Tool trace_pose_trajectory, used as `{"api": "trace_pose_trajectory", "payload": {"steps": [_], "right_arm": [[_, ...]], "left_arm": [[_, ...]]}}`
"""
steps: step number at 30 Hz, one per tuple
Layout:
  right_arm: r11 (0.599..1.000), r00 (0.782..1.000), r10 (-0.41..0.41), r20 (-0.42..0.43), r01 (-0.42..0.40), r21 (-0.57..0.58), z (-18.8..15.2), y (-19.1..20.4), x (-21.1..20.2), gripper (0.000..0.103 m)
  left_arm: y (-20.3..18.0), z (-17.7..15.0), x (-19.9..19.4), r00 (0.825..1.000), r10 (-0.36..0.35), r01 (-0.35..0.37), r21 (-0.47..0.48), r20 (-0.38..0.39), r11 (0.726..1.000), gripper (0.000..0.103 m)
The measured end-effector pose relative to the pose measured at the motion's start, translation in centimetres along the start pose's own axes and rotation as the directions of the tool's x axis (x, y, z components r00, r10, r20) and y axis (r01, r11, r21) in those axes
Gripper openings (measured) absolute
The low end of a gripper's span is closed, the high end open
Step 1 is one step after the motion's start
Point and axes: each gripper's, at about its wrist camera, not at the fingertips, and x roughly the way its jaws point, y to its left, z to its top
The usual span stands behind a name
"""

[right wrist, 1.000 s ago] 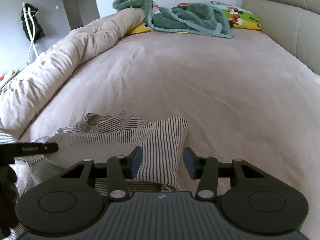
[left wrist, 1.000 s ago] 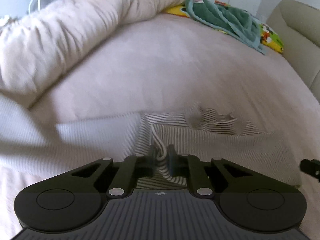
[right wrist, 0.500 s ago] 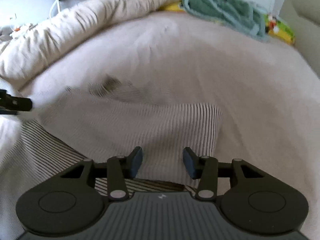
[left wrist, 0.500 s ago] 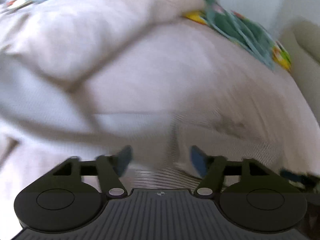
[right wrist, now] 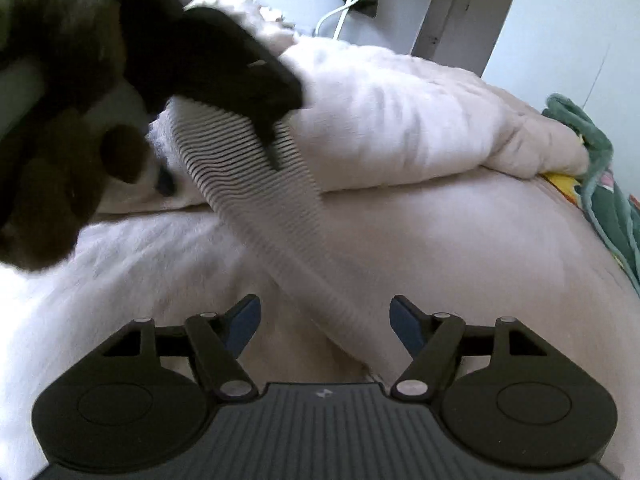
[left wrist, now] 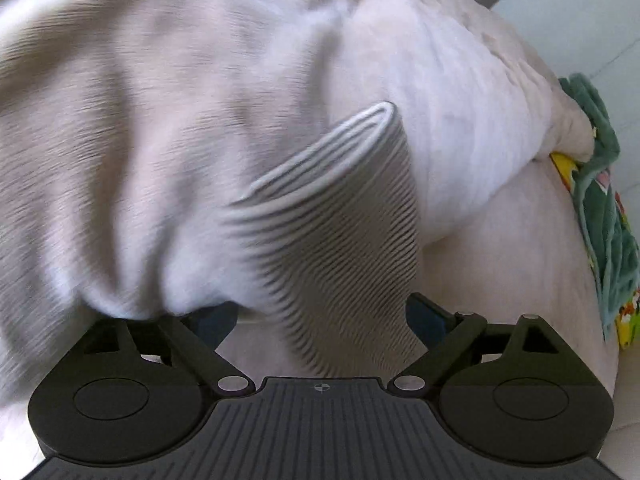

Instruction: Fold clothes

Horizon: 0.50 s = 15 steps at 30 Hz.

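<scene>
A grey-and-white striped garment sleeve (left wrist: pixel 344 232) lies stretched across the pink bed sheet (left wrist: pixel 500 264) and up onto the bunched duvet (left wrist: pixel 160 120). My left gripper (left wrist: pixel 320 316) hovers over it with its jaws wide and still opening; the cloth passes between them unpinched. In the right wrist view the same sleeve (right wrist: pixel 256 200) runs diagonally from upper left down between the fingers of my right gripper (right wrist: pixel 324 320), whose jaws are opening and do not press on it. A blurred hand (right wrist: pixel 52 120) holding the left gripper fills that view's upper left.
The pale duvet (right wrist: pixel 400 120) is heaped along the left and far side of the bed. A green blanket (right wrist: pixel 600 184) over a yellow cartoon pillow (left wrist: pixel 564 168) lies at the far right. A white cable (right wrist: pixel 340 16) hangs on the wall beyond.
The left gripper, shut on the striped cloth a second ago, has let go and opened wide. Both grippers swung sideways toward the duvet and rolled. The right jaws widened.
</scene>
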Motion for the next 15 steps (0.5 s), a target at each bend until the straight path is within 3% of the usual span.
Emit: {"api": "trace_pose_trajectory", "payload": {"steps": [1,2,3,5,9,13,15], "right_arm": [[1.000,1.000,-0.004,-0.022,0.004,0.009,0.4,0.4,1.3,0.044],[0.999,0.999,0.003,-0.046,-0.001,0.039,0.5,0.4,2.2,0.023],[0.998,0.998,0.010,-0.068,-0.005,0.069,0.7,0.3,3.0,0.021],[0.991,0.999,0.013,-0.042,-0.007,0.137,0.7,-0.4,2.3,0.020],[0.979,0.999,-0.048,0.025,0.042,0.201,0.3,-2.7,-1.1,0.012],[0.941,0.992,-0.115,0.053,0.092,0.324,-1.1,-6.5,-5.0,0.012],[0.908,0.993,-0.111,0.050,0.081,0.411,-2.7,-9.1,-6.9,0.019]], "left_arm": [[-0.4,0.0,0.2,1.000,-0.005,0.005,0.026,0.001,1.000,0.079],[-0.9,-0.1,0.3,1.000,-0.009,0.009,0.057,0.000,0.998,0.063],[-1.6,-0.2,0.2,1.000,-0.015,0.015,0.104,-0.002,0.994,0.053],[-3.4,-0.4,-1.0,0.998,-0.065,0.062,0.203,0.008,0.977,0.014],[-9.6,-1.6,-5.0,0.976,-0.218,0.190,0.391,0.028,0.900,0.012],[-17.2,-5.6,-8.5,0.916,-0.398,0.365,0.502,-0.045,0.784,0.012],[-20.4,-8.4,-8.4,0.882,-0.450,0.451,0.533,-0.141,0.716,0.023]]}}
